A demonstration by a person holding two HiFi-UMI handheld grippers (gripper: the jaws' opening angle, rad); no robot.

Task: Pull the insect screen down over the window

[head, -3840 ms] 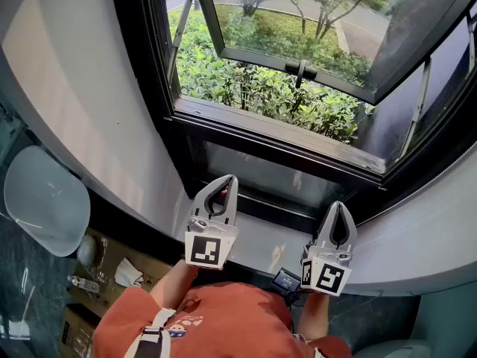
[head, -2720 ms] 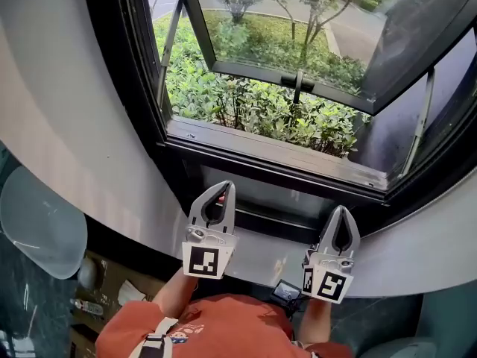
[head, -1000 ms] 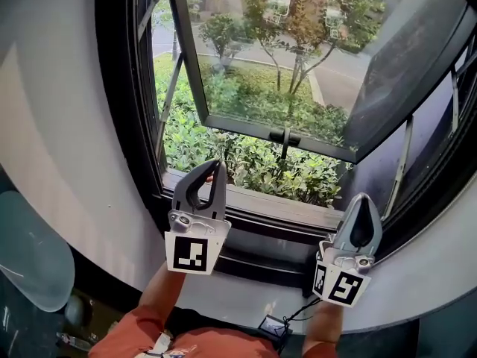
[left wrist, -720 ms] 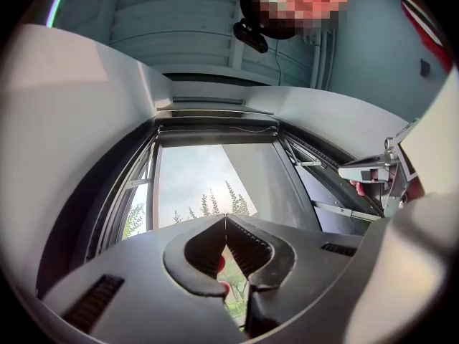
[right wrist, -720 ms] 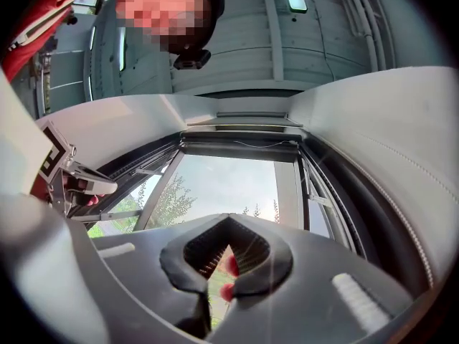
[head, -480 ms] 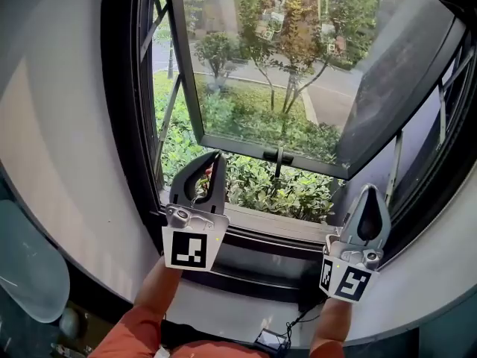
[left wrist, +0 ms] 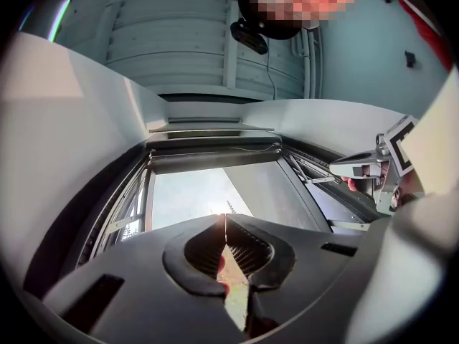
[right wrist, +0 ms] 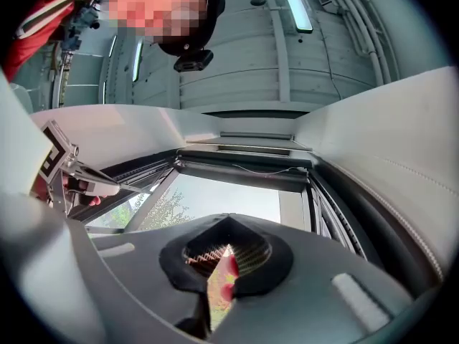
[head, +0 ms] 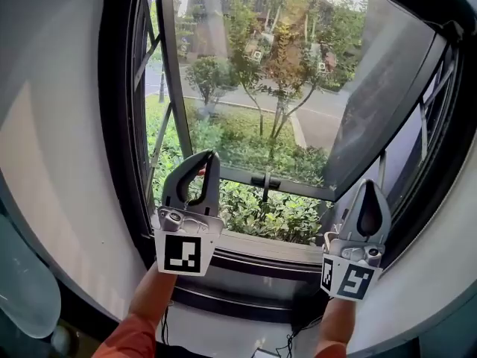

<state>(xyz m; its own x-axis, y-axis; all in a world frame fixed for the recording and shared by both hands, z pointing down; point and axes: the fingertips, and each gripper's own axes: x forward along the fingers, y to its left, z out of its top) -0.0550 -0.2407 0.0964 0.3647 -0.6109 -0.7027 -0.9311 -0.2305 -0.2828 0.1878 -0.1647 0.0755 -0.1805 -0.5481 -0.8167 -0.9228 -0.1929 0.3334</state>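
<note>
The insect screen is rolled up at the top of the window; its dark pull bar lies just under the housing, with a thin cord along it. My left gripper is shut and empty, pointing up in front of the window's left half, well below the bar. My right gripper is also shut and empty, raised before the right side of the frame. Each gripper shows in the other's view: the right gripper, the left gripper. The top of the window is outside the head view.
The glass sash is swung outward, its handle at the lower rail. The black window frame and sill sit in a white curved wall. Bushes and a road lie outside. A ceiling light is overhead.
Both grippers have risen together from the lower frame to sill height and tilted further upward. The head view has swung up from the sill toward the upper window.
</note>
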